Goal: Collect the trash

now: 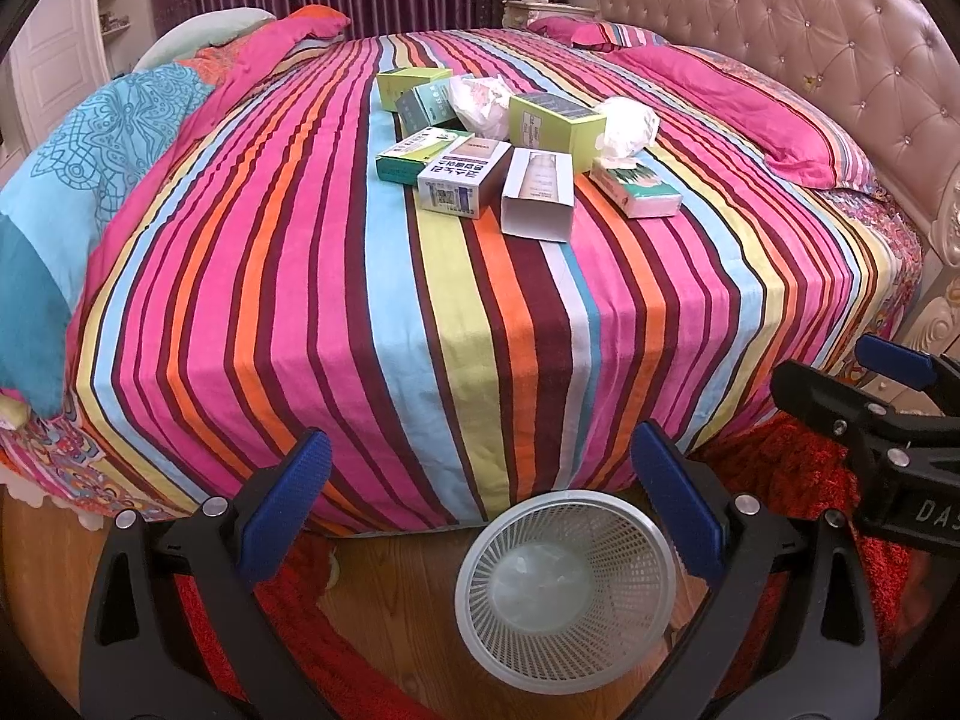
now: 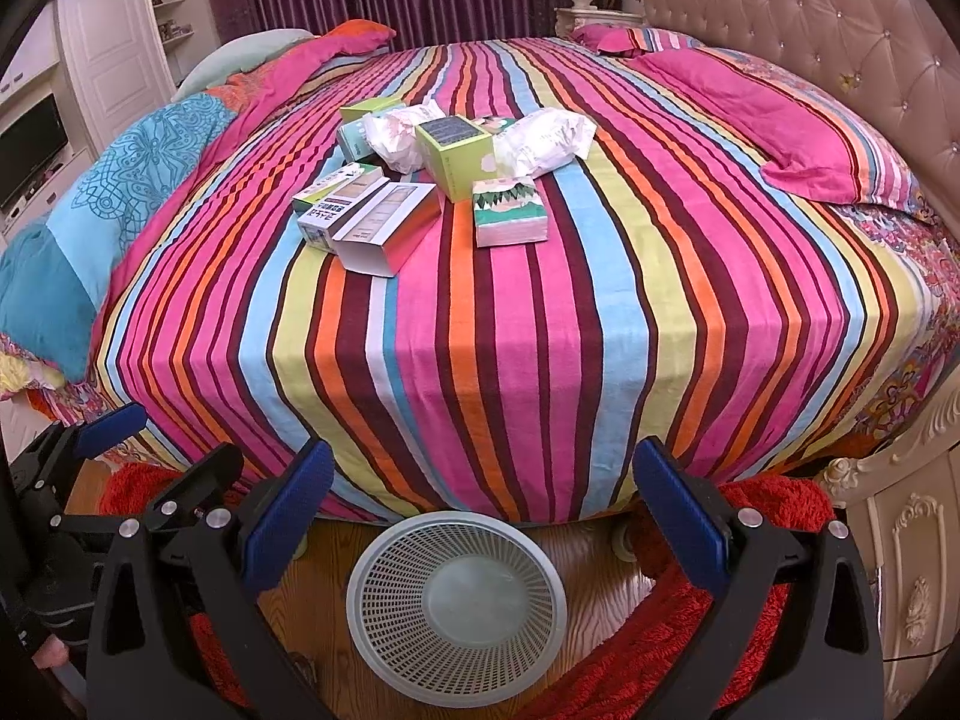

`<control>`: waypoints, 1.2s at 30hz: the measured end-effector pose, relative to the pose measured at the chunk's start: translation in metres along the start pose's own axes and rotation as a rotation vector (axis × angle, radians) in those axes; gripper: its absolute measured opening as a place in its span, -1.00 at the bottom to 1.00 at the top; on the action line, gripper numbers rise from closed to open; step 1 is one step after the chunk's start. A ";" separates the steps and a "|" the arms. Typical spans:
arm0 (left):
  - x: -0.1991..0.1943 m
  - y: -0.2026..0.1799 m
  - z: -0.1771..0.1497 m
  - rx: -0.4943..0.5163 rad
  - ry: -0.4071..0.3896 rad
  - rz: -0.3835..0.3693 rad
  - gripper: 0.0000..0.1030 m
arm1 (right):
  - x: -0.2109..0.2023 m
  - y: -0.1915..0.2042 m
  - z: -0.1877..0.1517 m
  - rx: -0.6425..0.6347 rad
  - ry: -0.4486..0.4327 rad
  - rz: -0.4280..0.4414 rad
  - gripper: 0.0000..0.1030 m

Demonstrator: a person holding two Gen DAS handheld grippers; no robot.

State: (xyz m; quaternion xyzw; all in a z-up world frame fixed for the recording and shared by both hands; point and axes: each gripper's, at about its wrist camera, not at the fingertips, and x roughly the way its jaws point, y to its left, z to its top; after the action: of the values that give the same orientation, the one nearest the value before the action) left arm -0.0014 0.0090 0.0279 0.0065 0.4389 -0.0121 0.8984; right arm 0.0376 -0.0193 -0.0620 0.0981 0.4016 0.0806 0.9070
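A pile of trash lies mid-bed on the striped bedspread (image 1: 420, 312): several small cardboard boxes, among them a white open box (image 1: 536, 195) (image 2: 384, 228) and a lime green box (image 1: 555, 123) (image 2: 456, 153), a tissue pack (image 1: 637, 186) (image 2: 510, 213) and crumpled white wrappers (image 1: 630, 123) (image 2: 546, 141). A white mesh wastebasket (image 1: 567, 591) (image 2: 456, 606) stands on the wooden floor at the bed's foot. My left gripper (image 1: 480, 504) and my right gripper (image 2: 480, 510) are both open and hold nothing, hovering above the basket, well short of the pile.
Pink pillows (image 1: 738, 102) lean by the tufted headboard (image 1: 810, 24) on the right. A folded blue and pink quilt (image 1: 102, 138) lies at the left. A red shaggy rug (image 2: 708, 630) covers part of the floor. White cabinets (image 2: 114, 54) stand at the far left.
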 end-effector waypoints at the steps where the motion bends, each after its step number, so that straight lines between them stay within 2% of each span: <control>1: 0.000 0.000 0.000 0.000 0.000 0.002 0.88 | 0.001 0.000 0.000 0.001 0.001 0.002 0.86; 14: 0.020 0.006 -0.009 0.009 0.036 -0.002 0.88 | 0.021 -0.005 -0.008 -0.014 0.041 0.010 0.86; 22: 0.040 0.024 -0.007 -0.039 0.064 0.010 0.88 | 0.032 -0.015 -0.002 0.006 0.036 0.011 0.86; 26: 0.046 0.032 0.004 -0.043 0.049 0.014 0.88 | 0.038 -0.016 0.010 -0.011 0.023 0.019 0.86; 36: 0.069 0.052 0.062 -0.097 -0.037 -0.016 0.88 | 0.066 -0.021 0.059 -0.016 -0.012 0.031 0.85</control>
State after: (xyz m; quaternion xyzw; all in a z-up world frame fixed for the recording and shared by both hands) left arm 0.0912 0.0587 0.0112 -0.0407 0.4223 0.0018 0.9055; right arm 0.1264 -0.0316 -0.0755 0.0975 0.3937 0.0973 0.9089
